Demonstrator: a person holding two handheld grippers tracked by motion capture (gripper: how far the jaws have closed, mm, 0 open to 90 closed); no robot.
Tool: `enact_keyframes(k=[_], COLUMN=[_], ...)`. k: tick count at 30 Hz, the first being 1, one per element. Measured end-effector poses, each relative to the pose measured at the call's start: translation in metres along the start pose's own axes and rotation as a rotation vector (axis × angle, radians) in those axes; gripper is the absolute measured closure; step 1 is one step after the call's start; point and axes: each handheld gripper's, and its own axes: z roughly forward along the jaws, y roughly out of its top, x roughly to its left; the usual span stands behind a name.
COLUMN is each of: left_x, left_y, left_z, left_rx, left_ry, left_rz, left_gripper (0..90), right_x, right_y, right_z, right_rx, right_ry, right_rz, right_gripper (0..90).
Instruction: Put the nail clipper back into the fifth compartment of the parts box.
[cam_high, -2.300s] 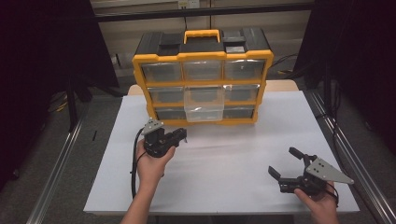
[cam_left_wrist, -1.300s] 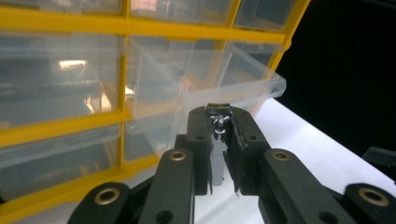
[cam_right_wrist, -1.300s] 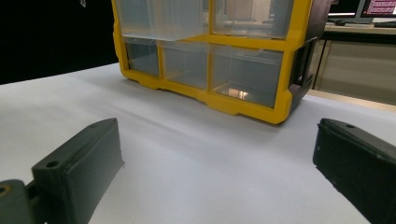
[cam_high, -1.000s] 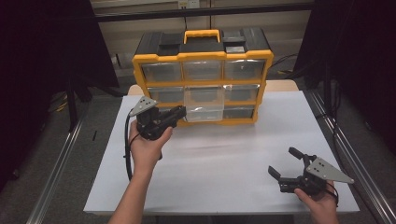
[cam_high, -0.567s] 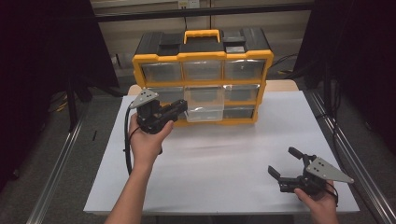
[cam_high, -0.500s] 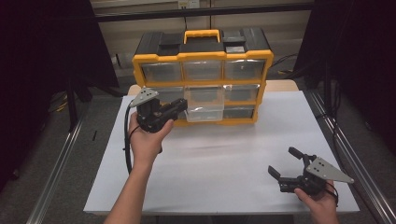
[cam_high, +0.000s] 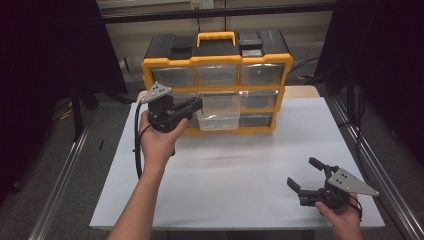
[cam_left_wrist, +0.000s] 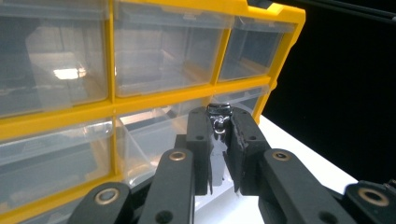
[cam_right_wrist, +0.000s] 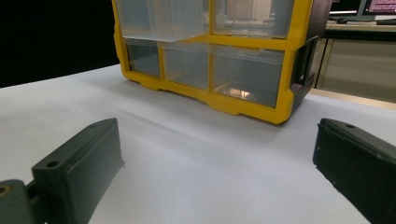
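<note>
Now that the left gripper (cam_left_wrist: 219, 123), fingers clamped on a metal clip (cam_left_wrist: 218, 116), has risen to the open drawer (cam_high: 218, 119), dropping comes next; right gripper (cam_high: 306, 176) fingers apart.

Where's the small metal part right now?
The small metal part is pinched at the left gripper tips, held up before the pulled-out middle drawer of the yellow organizer.

Drawer cabinet (cam_high: 260, 65) on table's (cam_high: 240, 200) far edge

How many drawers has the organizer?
9: three in the top row, three in the middle, the centre one pulled out, three at the bottom; the left gripper partly hides the left ones.
</note>
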Motion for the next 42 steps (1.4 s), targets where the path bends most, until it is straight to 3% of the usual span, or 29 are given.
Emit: enact_keyframes(k=[16,26,42], left_x=[0.001,0.003,0.008], left_y=[0.009,0.008,0.006], left_z=[0.015,0.027,0.037], left_rx=[0.003,-0.005,0.006], left_ry=[0.029,0.023,0.048], left_rz=[0.018,0.016,0.031], left_gripper=[79.7,79.7,79.7], right_x=[0.000,0.000,-0.001], right_y=[0.000,0.000,0.000], right_z=[0.000,0.000,0.000], right_rx=[0.001,-0.002,-0.005], right_ry=[0.003,0.005,0.002], right_rz=[0.002,0.002,0.002], right_gripper=[0.7,0.7,0.7])
